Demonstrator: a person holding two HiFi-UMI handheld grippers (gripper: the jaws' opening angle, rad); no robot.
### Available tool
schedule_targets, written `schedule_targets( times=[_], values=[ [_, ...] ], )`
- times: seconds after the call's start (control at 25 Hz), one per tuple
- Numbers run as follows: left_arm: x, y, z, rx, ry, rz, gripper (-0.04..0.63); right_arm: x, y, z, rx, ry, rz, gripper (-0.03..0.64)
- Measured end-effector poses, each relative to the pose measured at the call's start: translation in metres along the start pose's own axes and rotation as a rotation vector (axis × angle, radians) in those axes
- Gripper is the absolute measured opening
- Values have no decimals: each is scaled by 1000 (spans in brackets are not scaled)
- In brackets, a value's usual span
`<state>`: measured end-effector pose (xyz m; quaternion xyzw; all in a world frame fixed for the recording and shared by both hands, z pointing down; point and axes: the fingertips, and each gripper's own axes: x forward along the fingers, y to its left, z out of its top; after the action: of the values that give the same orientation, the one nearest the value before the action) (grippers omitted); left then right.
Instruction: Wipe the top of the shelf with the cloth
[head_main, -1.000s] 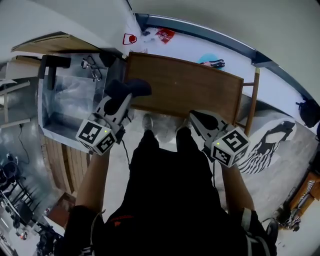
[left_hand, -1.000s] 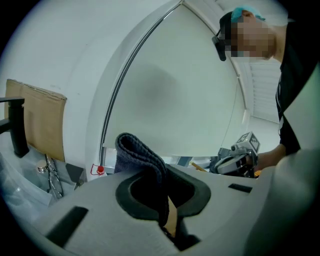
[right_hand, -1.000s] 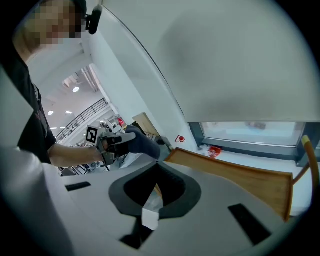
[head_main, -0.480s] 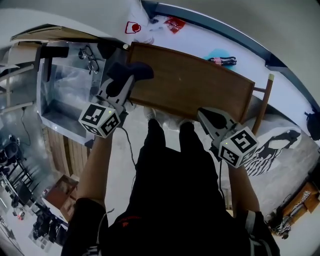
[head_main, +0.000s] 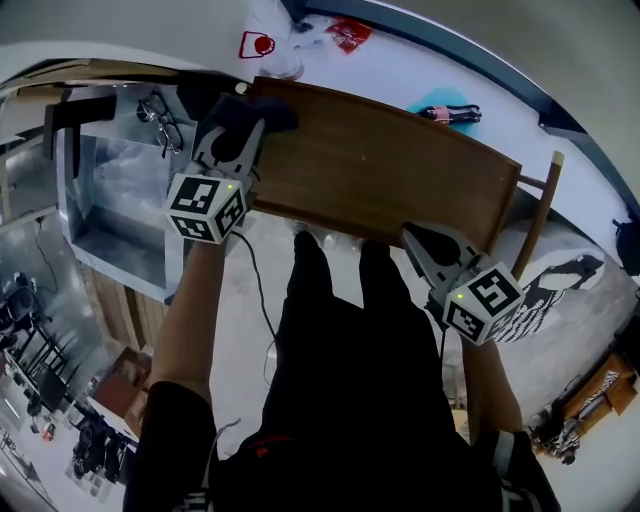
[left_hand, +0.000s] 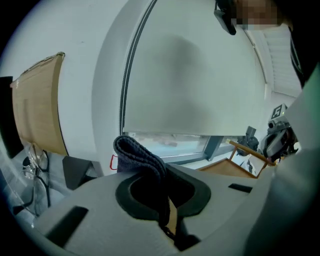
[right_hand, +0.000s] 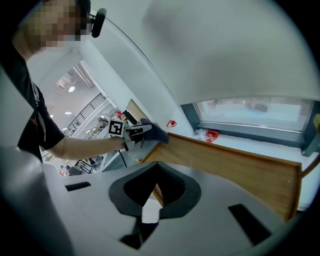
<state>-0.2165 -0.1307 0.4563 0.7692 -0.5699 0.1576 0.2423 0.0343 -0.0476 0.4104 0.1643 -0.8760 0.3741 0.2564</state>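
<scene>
The brown wooden shelf top (head_main: 390, 170) runs across the middle of the head view. My left gripper (head_main: 238, 125) is over its left end, shut on a dark grey cloth (head_main: 262, 112) that lies at the shelf's far left corner. In the left gripper view the folded cloth (left_hand: 140, 155) sticks up from between the closed jaws. My right gripper (head_main: 418, 240) hangs by the shelf's near edge on the right, shut with nothing in it. The right gripper view looks along the shelf top (right_hand: 225, 160) to the left gripper with the cloth (right_hand: 154, 133).
A clear-walled metal bin (head_main: 120, 210) with eyeglasses (head_main: 155, 110) on its rim stands left of the shelf. On the white sill behind lie a red packet (head_main: 348, 33) and a teal item (head_main: 440, 105). A wooden post (head_main: 540, 200) and a striped fabric (head_main: 545, 290) are at right.
My left gripper has carried the cloth away from me, from the shelf's near left edge to its far left corner. The right gripper has stayed by the near edge.
</scene>
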Motion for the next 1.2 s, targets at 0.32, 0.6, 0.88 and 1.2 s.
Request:
schedule_targets(
  times=[0.32, 0.6, 0.88, 1.2],
  values=[
    [51, 8, -33, 233, 163, 87, 35, -2, -17, -10, 14, 42, -23, 4],
    [98, -32, -77, 276, 260, -22, 35, -10, -31, -27, 40, 64, -31, 5],
    [119, -58, -99, 279, 316, -85, 35, -21, -42, -38, 86, 56, -49, 4],
    [135, -104, -101, 302, 326, -170, 35, -37, -46, -46, 99, 27, -58, 4]
  ],
)
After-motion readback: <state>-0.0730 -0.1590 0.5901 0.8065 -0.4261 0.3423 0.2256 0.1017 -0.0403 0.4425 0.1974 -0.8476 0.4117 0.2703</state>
